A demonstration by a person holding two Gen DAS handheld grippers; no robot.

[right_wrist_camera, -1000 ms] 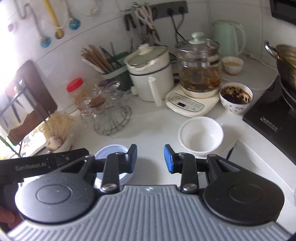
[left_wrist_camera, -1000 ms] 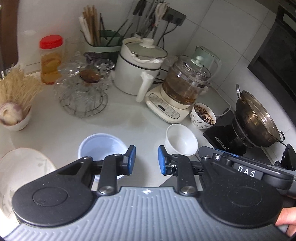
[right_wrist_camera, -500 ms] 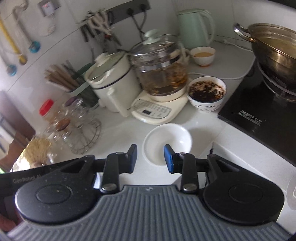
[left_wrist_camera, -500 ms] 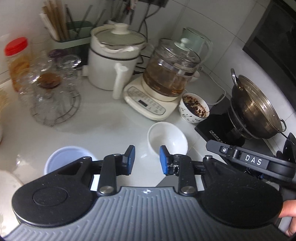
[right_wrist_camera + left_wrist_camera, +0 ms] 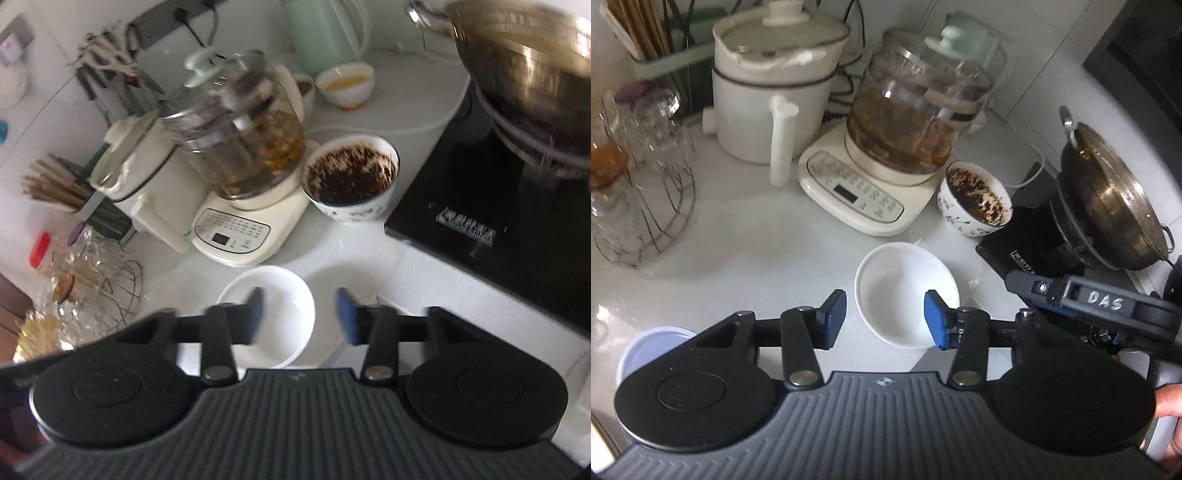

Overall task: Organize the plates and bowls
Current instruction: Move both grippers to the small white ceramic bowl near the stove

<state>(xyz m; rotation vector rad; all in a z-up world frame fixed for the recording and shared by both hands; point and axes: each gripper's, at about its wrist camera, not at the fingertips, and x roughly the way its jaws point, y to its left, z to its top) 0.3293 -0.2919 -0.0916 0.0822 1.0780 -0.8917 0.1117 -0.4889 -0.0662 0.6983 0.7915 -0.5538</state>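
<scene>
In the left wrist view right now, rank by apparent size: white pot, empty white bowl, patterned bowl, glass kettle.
1. White pot, though the glass kettle looks nearly equal
2. Empty white bowl, enlarged by nearness
3. Patterned bowl

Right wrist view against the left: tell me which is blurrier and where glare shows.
Right wrist view: motion blur smears the glass kettle and the right gripper fingers. Left wrist view: mostly sharp on the white bowl; window glare on the countertop at left.
</scene>
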